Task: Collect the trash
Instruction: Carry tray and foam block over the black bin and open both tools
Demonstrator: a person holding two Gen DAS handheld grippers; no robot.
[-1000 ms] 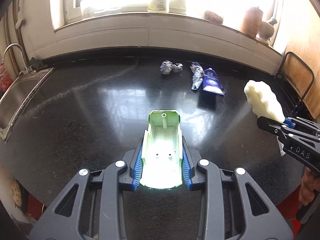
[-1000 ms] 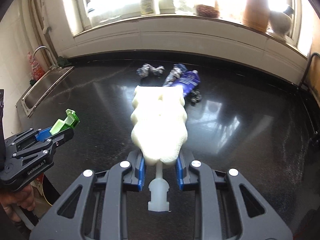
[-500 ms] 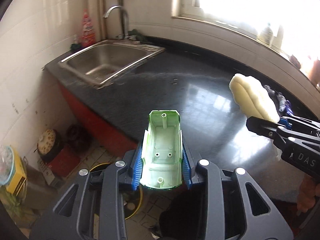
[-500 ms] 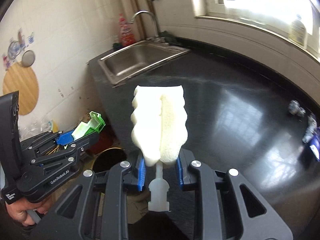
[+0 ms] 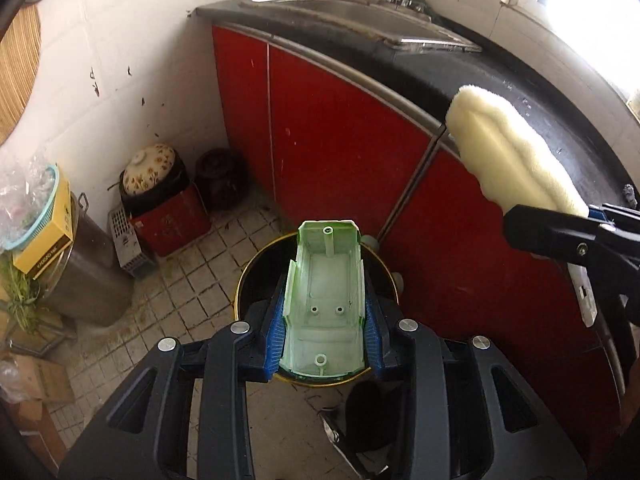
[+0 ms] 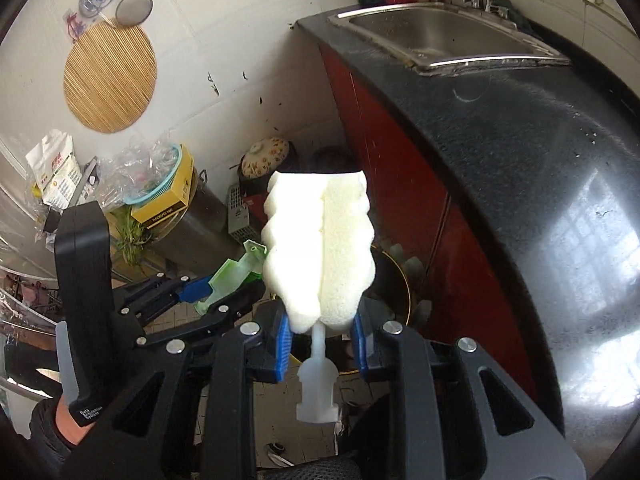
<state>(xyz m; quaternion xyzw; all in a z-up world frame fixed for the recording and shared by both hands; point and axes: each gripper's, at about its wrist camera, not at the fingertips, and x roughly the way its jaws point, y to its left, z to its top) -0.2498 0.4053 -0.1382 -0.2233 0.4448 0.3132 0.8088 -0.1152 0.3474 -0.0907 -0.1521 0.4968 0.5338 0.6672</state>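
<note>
My left gripper is shut on a light green plastic shell and holds it above a round black trash bin with a gold rim on the floor. My right gripper is shut on a cream sponge brush head with a white plastic stem. It shows in the left wrist view to the right, in front of the red cabinet. The left gripper and green shell show at lower left of the right wrist view. The bin lies partly hidden behind the sponge.
A black countertop with a steel sink runs above red cabinet doors. On the tiled floor stand a metal pot, a flowered lid on a pot, a red box and a dark jar.
Both grippers have swung left and down, away from the countertop, to the floor by the cabinet. The green shell now hangs over the trash bin. Both grips are unchanged.
</note>
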